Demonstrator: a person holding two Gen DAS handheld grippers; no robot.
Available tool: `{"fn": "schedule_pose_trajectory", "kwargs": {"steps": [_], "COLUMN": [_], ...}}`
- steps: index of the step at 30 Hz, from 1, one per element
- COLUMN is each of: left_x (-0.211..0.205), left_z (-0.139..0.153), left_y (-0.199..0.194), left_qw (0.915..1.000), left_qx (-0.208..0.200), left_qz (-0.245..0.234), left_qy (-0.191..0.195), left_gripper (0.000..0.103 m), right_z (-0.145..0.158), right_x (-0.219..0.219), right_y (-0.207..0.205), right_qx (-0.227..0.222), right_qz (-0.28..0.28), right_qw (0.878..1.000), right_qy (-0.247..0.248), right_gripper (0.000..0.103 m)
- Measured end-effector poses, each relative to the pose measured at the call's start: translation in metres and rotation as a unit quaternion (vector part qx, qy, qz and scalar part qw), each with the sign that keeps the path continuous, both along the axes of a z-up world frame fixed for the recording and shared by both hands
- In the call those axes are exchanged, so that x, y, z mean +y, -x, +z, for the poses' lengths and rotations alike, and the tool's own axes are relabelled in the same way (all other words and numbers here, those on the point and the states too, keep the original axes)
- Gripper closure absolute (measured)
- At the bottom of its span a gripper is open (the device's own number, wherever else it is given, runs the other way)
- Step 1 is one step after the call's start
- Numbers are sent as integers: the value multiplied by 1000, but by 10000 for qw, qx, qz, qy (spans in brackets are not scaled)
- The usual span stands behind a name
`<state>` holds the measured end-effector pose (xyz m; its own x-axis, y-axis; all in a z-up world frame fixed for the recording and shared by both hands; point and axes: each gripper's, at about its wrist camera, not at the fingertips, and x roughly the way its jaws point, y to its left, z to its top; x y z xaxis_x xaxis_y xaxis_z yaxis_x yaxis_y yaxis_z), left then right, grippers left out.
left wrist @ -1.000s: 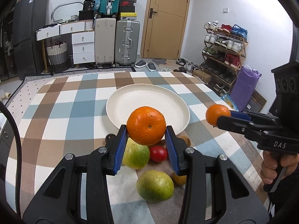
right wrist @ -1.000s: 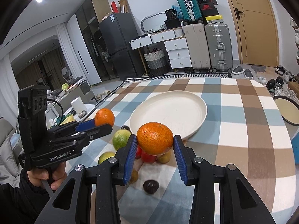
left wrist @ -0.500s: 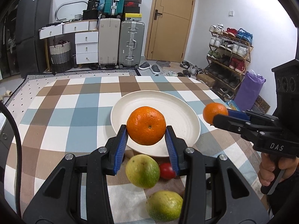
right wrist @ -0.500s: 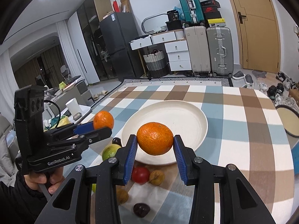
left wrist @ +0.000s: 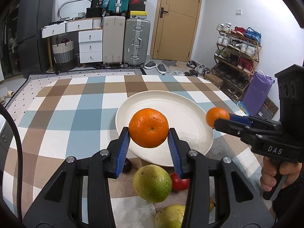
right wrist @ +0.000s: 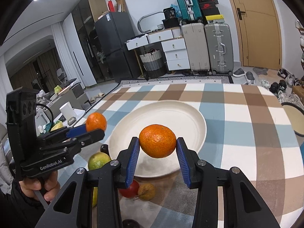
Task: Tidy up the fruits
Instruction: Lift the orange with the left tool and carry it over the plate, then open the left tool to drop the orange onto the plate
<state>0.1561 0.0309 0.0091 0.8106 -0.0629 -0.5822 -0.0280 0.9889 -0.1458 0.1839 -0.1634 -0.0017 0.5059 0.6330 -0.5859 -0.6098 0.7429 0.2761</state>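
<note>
Checked tablecloth (left wrist: 76,117) below, both grippers (each gripping an orange) hover over plate (left wrist: 182,110).

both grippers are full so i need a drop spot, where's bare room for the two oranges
The white plate is bare inside its whole rim. The checked tablecloth is also free left of the plate and beyond its far edge. It is crowded at the plate's near rim: green fruit, red fruit, a dark fruit and a brownish fruit cluster there.
</note>
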Motion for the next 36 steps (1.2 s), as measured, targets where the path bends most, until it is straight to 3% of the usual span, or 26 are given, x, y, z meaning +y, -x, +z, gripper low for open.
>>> {"fn": "schedule_pose_trajectory", "kwargs": {"steps": [12,16,25,34,36], "left_x": [-8,-10,-16,-13,-11], "left_z": [-12,-14,-18,-11,-10], "left_y": [-5,-7,-6,8,12], "left_qw": [9998,9996,9991,9995,9997], "left_qx": [148,217,319,145,136], "left_qz": [-157,-171,-200,-105,-77], "left_qy": [-38,-64,-197,-244,-205], "left_gripper": [65,65,64,33,23], "right_z": [-24,-21,-17,-16,-16], "right_x": [8,9,-3,-11,-12], "right_y": [-3,2,1,2,2], "right_qx": [418,299,313,284,282], "right_qz": [14,44,-91,-130,-133], "right_qw": [9986,9986,9991,9992,9993], "right_qy": [330,436,273,237,215], "right_gripper": [62,61,49,32,22]}}
